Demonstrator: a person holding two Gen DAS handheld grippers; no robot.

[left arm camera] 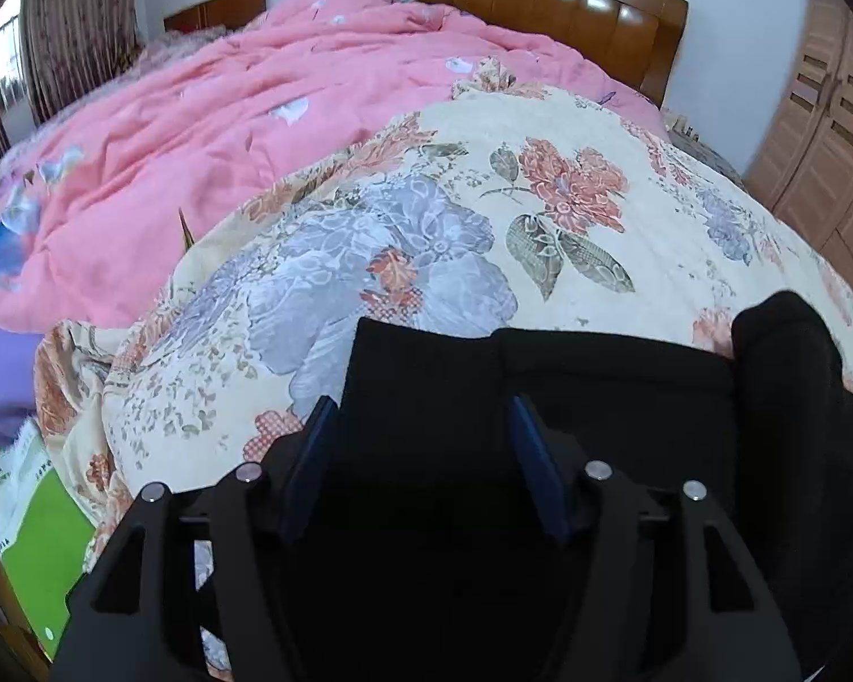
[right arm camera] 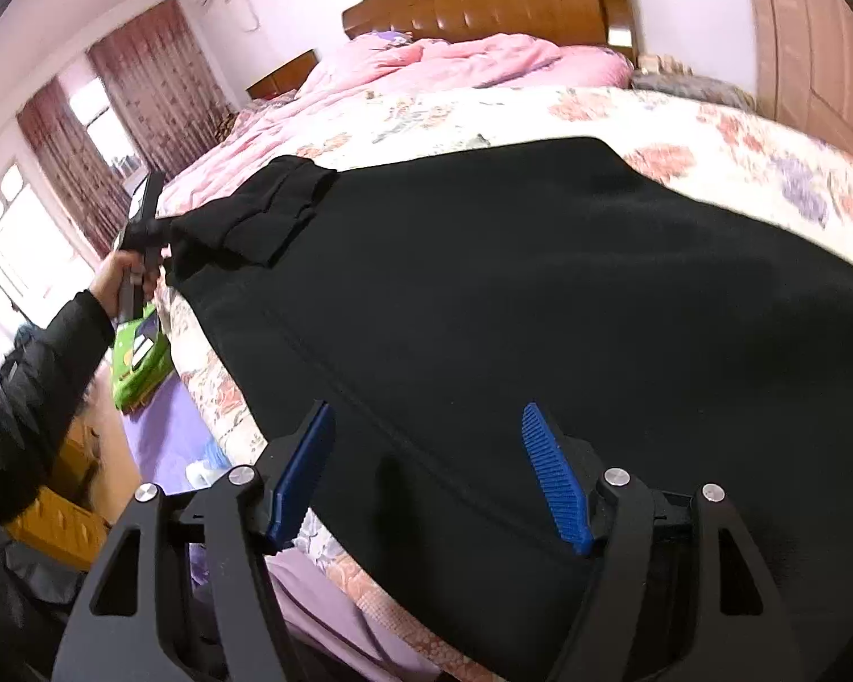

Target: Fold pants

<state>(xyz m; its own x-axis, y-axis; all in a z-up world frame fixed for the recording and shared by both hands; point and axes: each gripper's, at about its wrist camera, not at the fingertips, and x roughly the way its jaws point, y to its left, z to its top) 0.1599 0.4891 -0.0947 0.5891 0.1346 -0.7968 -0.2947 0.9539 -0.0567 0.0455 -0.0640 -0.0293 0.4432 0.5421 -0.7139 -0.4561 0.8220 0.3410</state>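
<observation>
Left wrist view: the left gripper (left arm camera: 421, 437) has its two blue pads spread apart, with the black pants (left arm camera: 540, 398) lying between them; nothing shows the pads pressing the cloth. The pants fill the frame from 5 to 7 o'clock, their cuff ends squared off on the floral quilt (left arm camera: 540, 170). A pink blanket (left arm camera: 199, 142) is bunched at 10 o'clock, a wooden headboard (left arm camera: 540, 0) at 12, a wardrobe (left arm camera: 824, 131) at 3.

Right wrist view: the right gripper (right arm camera: 426, 466) is also spread wide over the pants (right arm camera: 540, 312), which stretch across the bed from 5 toward 10 o'clock. At 9 o'clock a hand (right arm camera: 116, 278) holds the other gripper by the folded cuff end (right arm camera: 267, 216). A green box (right arm camera: 139, 358) sits just below it.
</observation>
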